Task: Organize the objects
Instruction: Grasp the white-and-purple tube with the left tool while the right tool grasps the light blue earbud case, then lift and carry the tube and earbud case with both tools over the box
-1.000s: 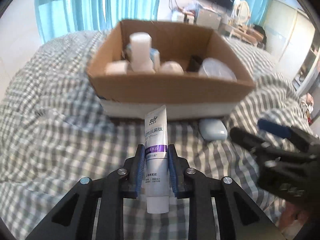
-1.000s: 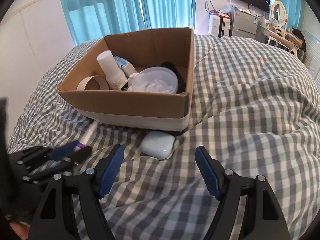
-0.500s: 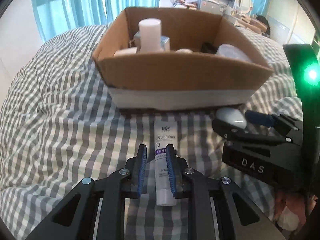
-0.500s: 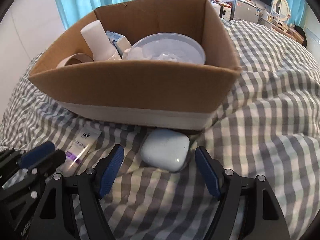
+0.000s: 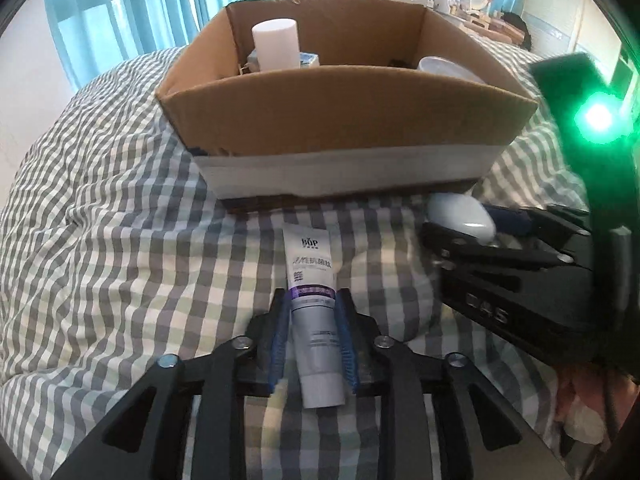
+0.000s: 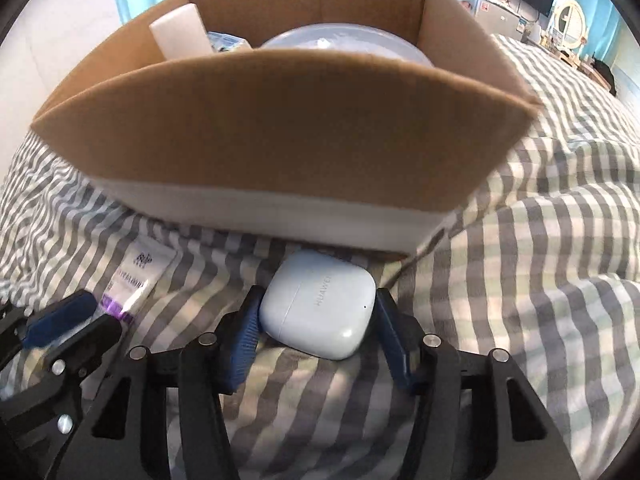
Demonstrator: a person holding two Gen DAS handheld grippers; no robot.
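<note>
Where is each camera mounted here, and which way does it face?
Left wrist: on the left gripper, facing the cardboard box; jaws shut on the tube, right gripper at right.
Right wrist: on the right gripper, facing the box; jaws around the earbud case, left gripper at left.
Shared: box, tube, case, checked bedspread.

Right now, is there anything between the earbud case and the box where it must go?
Yes. The near wall of the box rises directly behind the case, so the right gripper, whose fingers flank the case, must lift it over that wall. Inside, a clear lid fills much of the space behind the wall.
</note>
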